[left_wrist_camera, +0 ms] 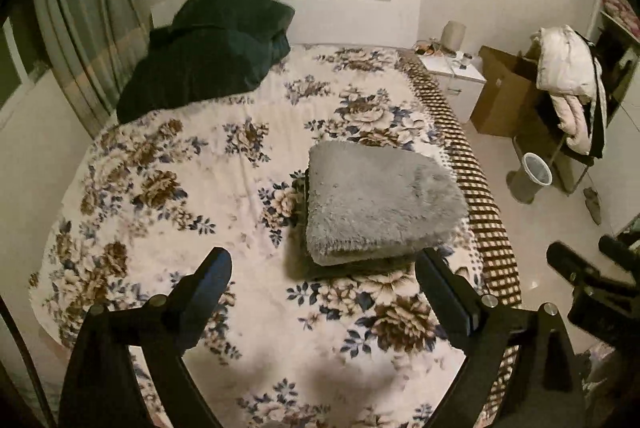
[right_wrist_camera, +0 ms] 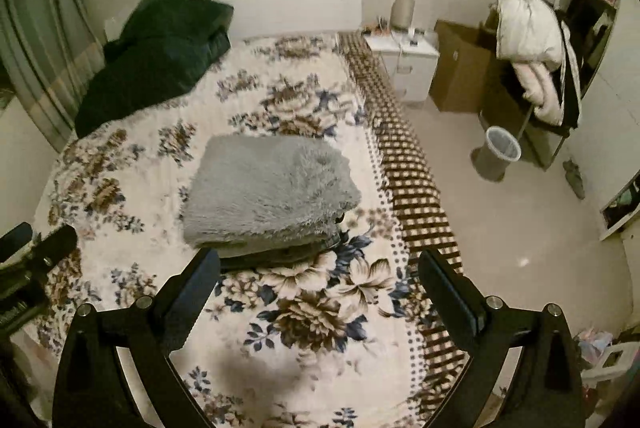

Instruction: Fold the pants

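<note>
A folded grey fluffy garment (left_wrist_camera: 380, 200) lies on the floral bedspread (left_wrist_camera: 224, 196), on top of a darker folded piece whose edge shows beneath it. It also shows in the right wrist view (right_wrist_camera: 268, 194). My left gripper (left_wrist_camera: 322, 270) is open and empty, held above the bed just in front of the stack. My right gripper (right_wrist_camera: 320, 270) is open and empty, also above the bed in front of the stack. The right gripper shows at the right edge of the left wrist view (left_wrist_camera: 588, 268), and the left gripper at the left edge of the right wrist view (right_wrist_camera: 36, 248).
A dark green quilt (left_wrist_camera: 204, 48) is heaped at the head of the bed by the white headboard (left_wrist_camera: 348, 8). Right of the bed stand a white nightstand (left_wrist_camera: 456, 76), a cardboard box (left_wrist_camera: 504, 96), a chair with white clothes (left_wrist_camera: 568, 84) and a waste bin (left_wrist_camera: 532, 176).
</note>
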{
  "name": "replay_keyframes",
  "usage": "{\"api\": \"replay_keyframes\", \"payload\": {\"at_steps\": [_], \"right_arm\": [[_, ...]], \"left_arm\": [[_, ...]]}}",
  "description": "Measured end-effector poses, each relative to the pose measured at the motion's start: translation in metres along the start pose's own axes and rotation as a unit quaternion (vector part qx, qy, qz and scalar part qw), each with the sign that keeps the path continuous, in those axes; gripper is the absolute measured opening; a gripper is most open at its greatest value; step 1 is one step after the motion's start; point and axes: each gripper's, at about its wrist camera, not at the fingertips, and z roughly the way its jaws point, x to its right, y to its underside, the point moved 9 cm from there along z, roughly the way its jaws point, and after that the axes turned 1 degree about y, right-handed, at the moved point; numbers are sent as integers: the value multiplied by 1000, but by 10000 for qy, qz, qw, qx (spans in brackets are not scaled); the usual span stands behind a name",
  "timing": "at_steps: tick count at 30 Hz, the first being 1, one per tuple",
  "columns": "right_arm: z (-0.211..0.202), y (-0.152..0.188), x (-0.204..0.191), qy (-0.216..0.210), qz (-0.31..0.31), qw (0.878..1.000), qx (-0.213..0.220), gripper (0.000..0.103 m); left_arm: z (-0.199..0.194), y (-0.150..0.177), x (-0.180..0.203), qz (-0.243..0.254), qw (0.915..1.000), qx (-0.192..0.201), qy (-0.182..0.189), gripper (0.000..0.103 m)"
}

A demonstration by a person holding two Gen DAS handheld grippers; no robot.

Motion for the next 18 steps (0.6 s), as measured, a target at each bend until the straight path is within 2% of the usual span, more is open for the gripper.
{"api": "replay_keyframes", "payload": {"at_steps": [8,14,18], "right_arm": [[-143,15,-4,-129,-106,9986,498,101],[-227,27,-5,-117,-48,9966,815,101],[-273,34,-6,-143,-21,9942,1068,101]], "left_arm": [[-105,5,4,52,9985,544,0,94],[-161,13,4,18,9963,856,62,94],[-184,21,6,-12,9953,950,175,94]]}}
